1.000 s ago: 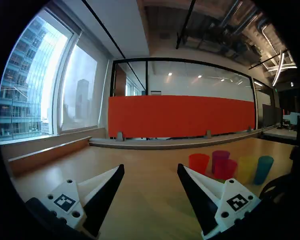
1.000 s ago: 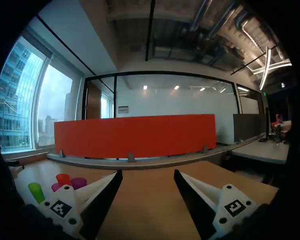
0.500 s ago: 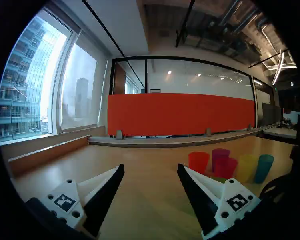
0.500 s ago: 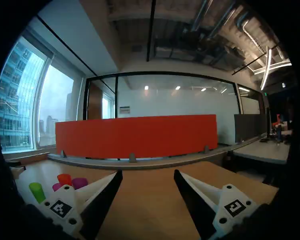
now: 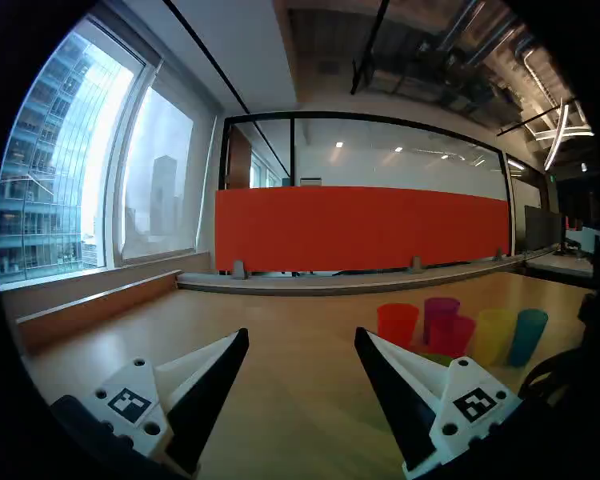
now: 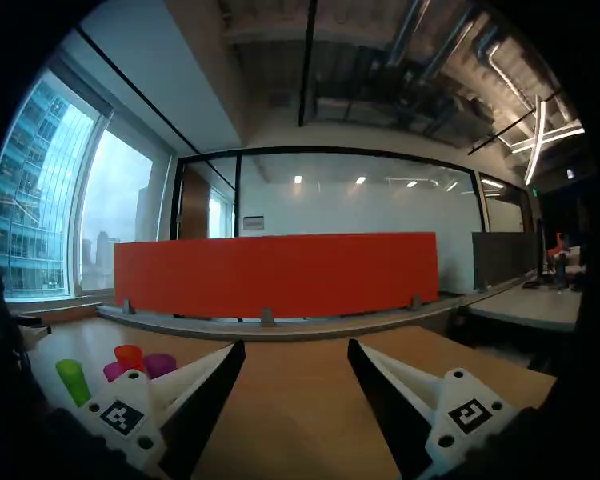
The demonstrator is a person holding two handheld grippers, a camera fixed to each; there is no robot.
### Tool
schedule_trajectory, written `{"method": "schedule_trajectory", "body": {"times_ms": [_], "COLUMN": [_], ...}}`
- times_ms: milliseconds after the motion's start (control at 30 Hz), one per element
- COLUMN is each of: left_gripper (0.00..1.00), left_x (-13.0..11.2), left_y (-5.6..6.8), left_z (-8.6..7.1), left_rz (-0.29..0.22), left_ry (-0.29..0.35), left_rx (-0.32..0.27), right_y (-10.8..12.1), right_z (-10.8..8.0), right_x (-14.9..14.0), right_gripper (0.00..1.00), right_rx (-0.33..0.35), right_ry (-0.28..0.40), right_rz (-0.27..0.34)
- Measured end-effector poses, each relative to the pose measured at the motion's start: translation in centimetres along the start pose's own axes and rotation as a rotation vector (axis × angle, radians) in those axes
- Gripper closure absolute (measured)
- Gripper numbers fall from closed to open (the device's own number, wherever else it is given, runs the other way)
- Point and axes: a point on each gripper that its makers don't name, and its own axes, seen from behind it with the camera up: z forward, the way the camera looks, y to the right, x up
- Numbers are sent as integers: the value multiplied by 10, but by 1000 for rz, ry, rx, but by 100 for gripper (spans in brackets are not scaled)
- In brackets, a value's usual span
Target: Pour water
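On the pale wooden table (image 5: 300, 416), ahead and to the right of the left gripper (image 5: 300, 332), stands a tight cluster of smooth, tapered, translucent plastic cups: an orange-red cup (image 5: 398, 324), a magenta cup (image 5: 442, 314) with a pink cup (image 5: 460, 336) in front of it, then a yellow cup (image 5: 494, 336) and a teal cup (image 5: 528, 336). The gripper's right finger cuts off the bases of the nearer ones, and a sliver of green (image 5: 436, 359) peeps over that finger's edge, too hidden to identify. Whether any cup holds water is too small to tell.

The left gripper's jaws stand wide apart with nothing between them but bare, glossy wood. Each finger is a white plastic wedge with a black inner face, bolted at the base and bearing a square black-and-white marker.

From the right gripper view, the right gripper (image 6: 295, 344) is spread just as wide and holds nothing. Low at the left, partly behind its left finger, sit a green cup (image 6: 74, 381), the orange-red cup (image 6: 128, 357), the pink cup (image 6: 113, 371) and the magenta cup (image 6: 159, 365); the pink one shows little more than its rim.

A flat orange partition (image 5: 364, 228) on metal feet runs along the table's far edge, with glass walls behind it and tall windows (image 5: 60, 176) at the left. Dark shapes at the outer edges of both views are too dim to make out
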Motion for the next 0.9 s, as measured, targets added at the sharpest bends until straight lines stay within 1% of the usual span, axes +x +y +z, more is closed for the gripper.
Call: {"method": "schedule_trajectory", "body": {"times_ms": [167,267,400,700,900], "left_gripper": [1,1,1,1,1], "left_x": [0,0,0,1,0], "left_y": [0,-1,-1,-1,-1], "left_z": [0,0,0,0,0], "left_rz": [0,0,0,0,0], "left_ry": [0,0,0,0,0], "left_rx": [0,0,0,0,0], "right_y": [4,3,0,9,8], "right_z": [6,8,7,6,8], "right_x": [-12,-19,-28,-43,-54], "right_gripper": [0,0,0,0,0], "right_rx": [-14,-8,4,-5,-2], "right_ry": [-12,-11,-13,-29,-48], "right_rz": [-2,-7,-5,-8,-8]}}
